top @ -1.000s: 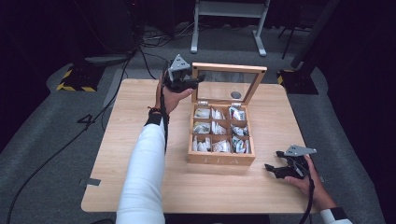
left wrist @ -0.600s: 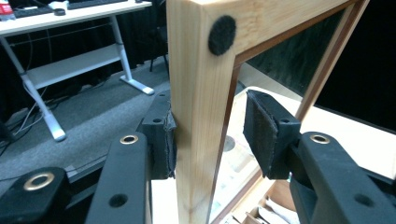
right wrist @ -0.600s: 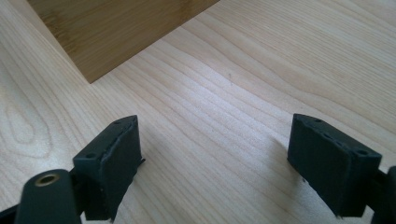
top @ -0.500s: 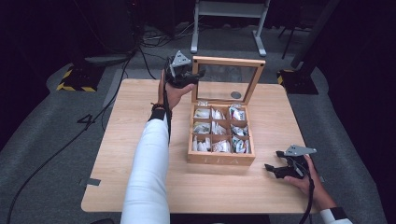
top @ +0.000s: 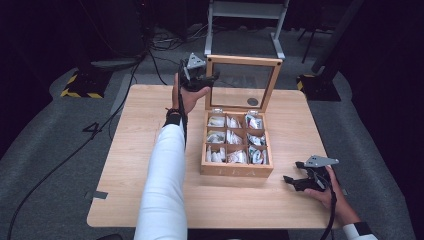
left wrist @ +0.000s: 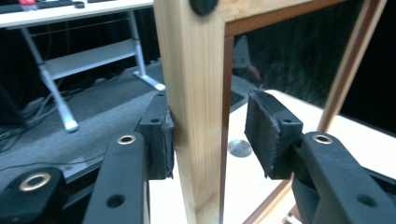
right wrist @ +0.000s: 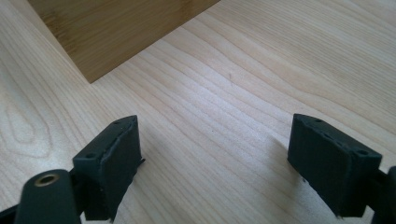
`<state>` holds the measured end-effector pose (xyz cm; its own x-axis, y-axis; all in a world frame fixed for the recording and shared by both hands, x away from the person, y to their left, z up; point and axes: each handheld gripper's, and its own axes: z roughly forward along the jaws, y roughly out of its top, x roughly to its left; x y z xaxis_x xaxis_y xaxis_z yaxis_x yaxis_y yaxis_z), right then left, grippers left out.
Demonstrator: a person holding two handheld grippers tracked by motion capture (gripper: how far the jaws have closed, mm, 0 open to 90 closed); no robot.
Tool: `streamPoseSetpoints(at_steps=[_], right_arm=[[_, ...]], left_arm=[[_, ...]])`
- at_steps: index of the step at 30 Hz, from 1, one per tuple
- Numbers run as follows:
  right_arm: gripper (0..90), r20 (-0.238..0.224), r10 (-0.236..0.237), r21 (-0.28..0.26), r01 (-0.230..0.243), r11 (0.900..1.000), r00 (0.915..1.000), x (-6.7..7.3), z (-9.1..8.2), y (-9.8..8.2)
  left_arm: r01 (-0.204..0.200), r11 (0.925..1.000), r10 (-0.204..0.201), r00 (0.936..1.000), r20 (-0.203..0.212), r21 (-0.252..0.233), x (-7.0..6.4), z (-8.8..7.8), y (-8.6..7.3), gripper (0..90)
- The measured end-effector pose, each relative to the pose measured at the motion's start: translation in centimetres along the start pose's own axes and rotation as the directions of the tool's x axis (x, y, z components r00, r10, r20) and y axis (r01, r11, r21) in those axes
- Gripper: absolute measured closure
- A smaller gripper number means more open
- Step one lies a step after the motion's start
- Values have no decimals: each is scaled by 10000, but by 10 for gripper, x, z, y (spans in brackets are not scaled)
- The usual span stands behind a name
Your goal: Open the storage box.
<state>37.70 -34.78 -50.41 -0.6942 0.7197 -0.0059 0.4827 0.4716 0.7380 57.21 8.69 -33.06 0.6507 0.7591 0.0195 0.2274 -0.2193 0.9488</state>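
A wooden box [top: 237, 170] with several compartments of white packets stands on the table [top: 140, 165]. Its glass lid [top: 243, 61] stands upright at the back. My left gripper [top: 207, 79] straddles the lid's left post [left wrist: 196, 93]. One pad [left wrist: 163, 144] touches the wood and the other pad [left wrist: 266, 135] stands clear of it, the jaws having just been opening. My right gripper [top: 295, 181] rests open low over the table to the right of the box's front, with bare wood between its pads [right wrist: 215, 158] and the box's corner [right wrist: 116, 28] ahead.
A small round metal disc [top: 252, 101] lies on the table behind the box, seen through the glass. Past the far edge stand a grey desk frame [top: 245, 20], floor cables [top: 150, 45] and a yellow-striped block [top: 80, 90].
The lid has swung from a lean to upright, with my left gripper moving back along with it on the post. One pad now stands off the wood. The right gripper has not moved.
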Motion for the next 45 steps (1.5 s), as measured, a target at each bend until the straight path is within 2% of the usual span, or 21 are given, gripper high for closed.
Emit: streamPoseSetpoints(at_steps=[3, 6, 15, 24, 29, 32, 35, 40, 45], right_arm=[[171, 23, 11, 7, -11, 10000, 10000, 0, 0, 0], [171, 11, 16, -4, -16, 10000, 10000, 0, 0, 0], [171, -5, 4, -5, -4, 10000, 10000, 0, 0, 0], [171, -12, 12, 1, -12, 10000, 10000, 0, 0, 0], [171, 2, -20, 18, 20, 10000, 10000, 0, 0, 0], [171, 1, -15, 17, 15, 10000, 10000, 0, 0, 0], [171, -13, -11, 6, 11, 10000, 10000, 0, 0, 0], [171, -4, -21, 16, 21, 10000, 10000, 0, 0, 0], [171, -10, -9, 4, 9, 10000, 10000, 0, 0, 0]], left_arm=[[52, 10000, -51, 9999, -112, 62, 1, 3, -1, 527], [-5, 9995, 16, 9993, -363, 321, 3, 8, -3, 533], [401, 9984, -384, 9983, -435, 406, 7, 16, -12, 548], [302, 9959, -249, 9978, -615, 855, 7, 21, -18, 557], [312, 9914, -222, 9972, -720, 1269, 7, 26, -28, 568], [274, 9856, -138, 9965, -823, 1669, 6, 30, -35, 575], [335, 9839, -204, 9969, -758, 1758, 5, 30, -40, 577], [138, 9786, 45, 9961, -886, 2053, 2, 32, -47, 574], [113, 9699, 79, 9969, -778, 2431, 1, 34, -58, 585]])
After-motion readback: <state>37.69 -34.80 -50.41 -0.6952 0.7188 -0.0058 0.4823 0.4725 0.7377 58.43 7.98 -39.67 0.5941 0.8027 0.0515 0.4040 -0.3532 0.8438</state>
